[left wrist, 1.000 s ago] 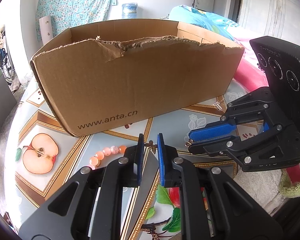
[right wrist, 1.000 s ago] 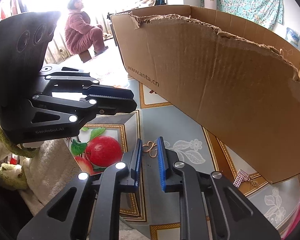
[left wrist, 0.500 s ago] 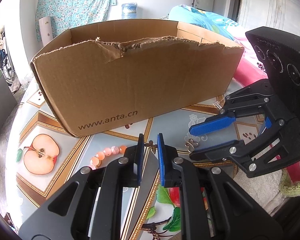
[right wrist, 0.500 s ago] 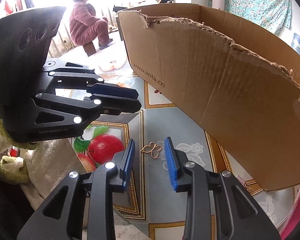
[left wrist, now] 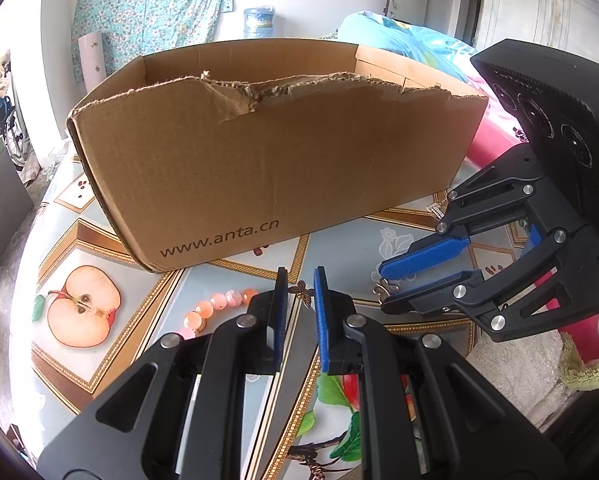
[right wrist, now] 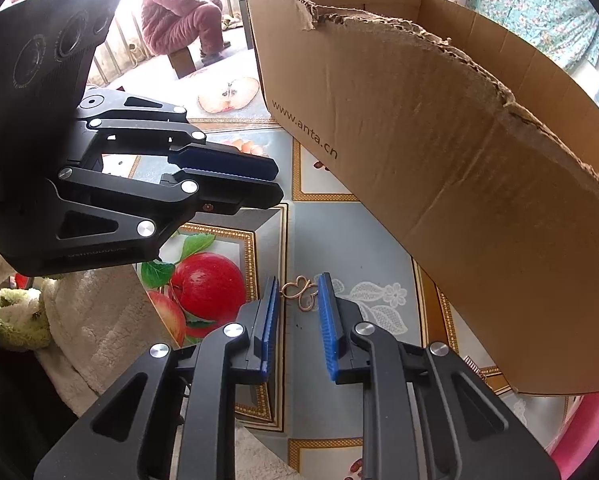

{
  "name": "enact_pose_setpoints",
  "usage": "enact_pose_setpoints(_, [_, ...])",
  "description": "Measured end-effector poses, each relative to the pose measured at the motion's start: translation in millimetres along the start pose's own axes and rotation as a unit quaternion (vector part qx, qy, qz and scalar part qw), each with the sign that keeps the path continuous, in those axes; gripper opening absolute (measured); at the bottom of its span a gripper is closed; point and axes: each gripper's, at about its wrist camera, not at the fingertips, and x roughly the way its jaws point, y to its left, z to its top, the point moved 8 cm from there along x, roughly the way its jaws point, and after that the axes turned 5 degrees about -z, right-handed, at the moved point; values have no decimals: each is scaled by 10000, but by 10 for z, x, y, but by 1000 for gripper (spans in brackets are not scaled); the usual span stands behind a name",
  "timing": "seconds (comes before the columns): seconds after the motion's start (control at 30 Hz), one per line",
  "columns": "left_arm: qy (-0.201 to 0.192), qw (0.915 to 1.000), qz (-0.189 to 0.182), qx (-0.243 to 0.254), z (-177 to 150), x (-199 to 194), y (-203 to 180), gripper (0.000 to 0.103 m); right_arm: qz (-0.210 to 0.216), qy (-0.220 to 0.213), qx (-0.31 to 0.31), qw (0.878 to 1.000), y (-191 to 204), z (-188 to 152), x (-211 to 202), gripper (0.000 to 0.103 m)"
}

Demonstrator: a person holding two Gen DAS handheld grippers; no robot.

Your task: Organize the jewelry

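Note:
A gold wire butterfly-shaped piece lies on the tablecloth between the blue pads of my right gripper. Its jaws are closing, and a sliver of gap still shows on each side of the piece. The left wrist view shows the same right gripper tipped down over the gold piece. My left gripper hovers with a narrow gap and nothing gripped. A small dark butterfly charm lies on the cloth just beyond its tips. A peach bead bracelet lies to the left of it. The torn cardboard box stands behind.
The box fills the right side of the right wrist view. A small silver trinket lies by its corner. The tablecloth has apple prints. A person sits far off. Bedding lies behind the box.
The right gripper's jaws spread wide, then narrowed around the gold piece as it shifted and tilted over it. The left gripper stayed still.

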Motion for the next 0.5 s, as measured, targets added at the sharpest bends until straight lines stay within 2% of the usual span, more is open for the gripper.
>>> enact_pose_setpoints(0.3, [-19, 10000, -16, -4, 3, -13, -2, 12, -17, -2, 36, 10000, -32, -37, -32, 20])
enact_pose_setpoints(0.5, [-64, 10000, -48, 17, 14, -82, -23, 12, -10, -197, 131, 9997, -34, -22, -183, 20])
